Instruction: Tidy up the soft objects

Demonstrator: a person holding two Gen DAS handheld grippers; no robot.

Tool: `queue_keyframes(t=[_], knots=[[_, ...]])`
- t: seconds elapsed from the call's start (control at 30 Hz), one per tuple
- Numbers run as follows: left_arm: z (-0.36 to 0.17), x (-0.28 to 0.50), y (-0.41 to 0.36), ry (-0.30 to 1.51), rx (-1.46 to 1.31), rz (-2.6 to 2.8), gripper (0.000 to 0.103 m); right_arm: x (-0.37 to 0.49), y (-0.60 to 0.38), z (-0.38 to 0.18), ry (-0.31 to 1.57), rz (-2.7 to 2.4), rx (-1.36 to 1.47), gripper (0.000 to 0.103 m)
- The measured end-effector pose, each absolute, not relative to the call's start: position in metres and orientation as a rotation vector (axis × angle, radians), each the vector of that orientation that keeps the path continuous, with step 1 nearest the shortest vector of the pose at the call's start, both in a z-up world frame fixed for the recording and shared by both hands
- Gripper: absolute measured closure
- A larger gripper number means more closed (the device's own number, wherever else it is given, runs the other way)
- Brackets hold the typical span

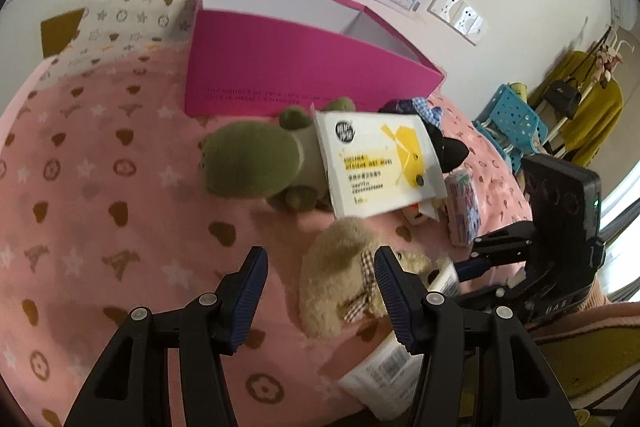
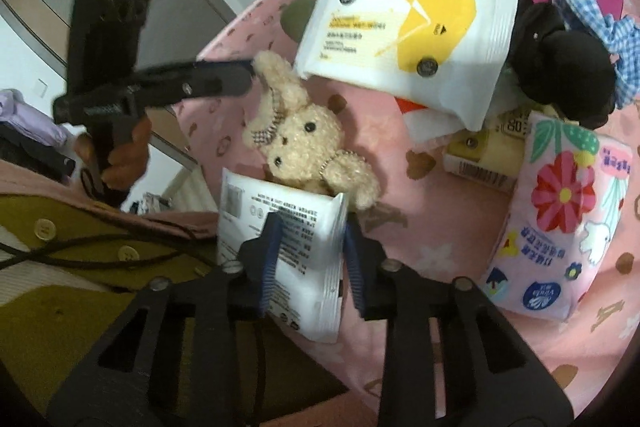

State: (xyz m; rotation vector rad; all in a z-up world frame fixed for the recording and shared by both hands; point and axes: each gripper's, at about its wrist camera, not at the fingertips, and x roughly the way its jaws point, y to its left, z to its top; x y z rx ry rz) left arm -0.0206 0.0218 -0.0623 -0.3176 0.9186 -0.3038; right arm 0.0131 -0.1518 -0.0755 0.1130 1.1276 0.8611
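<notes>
A beige plush bear [image 1: 344,279] [image 2: 304,143] lies on the pink bedspread [image 1: 100,187]. My left gripper [image 1: 320,291] is open, its jaws wide apart, with the right finger against the bear's ear. In the right wrist view the left gripper [image 2: 240,79] reaches the bear's ear from the left. My right gripper [image 2: 312,259] is closed on a white wipes pack [image 2: 288,243] that overlaps the bear's lower body; that pack also shows in the left wrist view [image 1: 380,375]. A green plush [image 1: 260,163] lies behind, near an open magenta box [image 1: 304,63].
A white and yellow wipes pack [image 1: 380,167] [image 2: 408,35] leans on the green plush. A black plush [image 2: 560,67] with a blue checked bow, a floral tissue pack [image 2: 568,219] and a yellow box [image 2: 488,155] lie at the right. A blue basket [image 1: 512,115] stands beyond the bed.
</notes>
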Motion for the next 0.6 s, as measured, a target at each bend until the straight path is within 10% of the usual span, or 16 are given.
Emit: queue_keyframes(t=[0.6], knots=[[-0.083,-0.040,-0.013,0.996,-0.369,-0.576,0.043,0.024,-0.186,-0.052,0.933,0.795,0.332,0.085]])
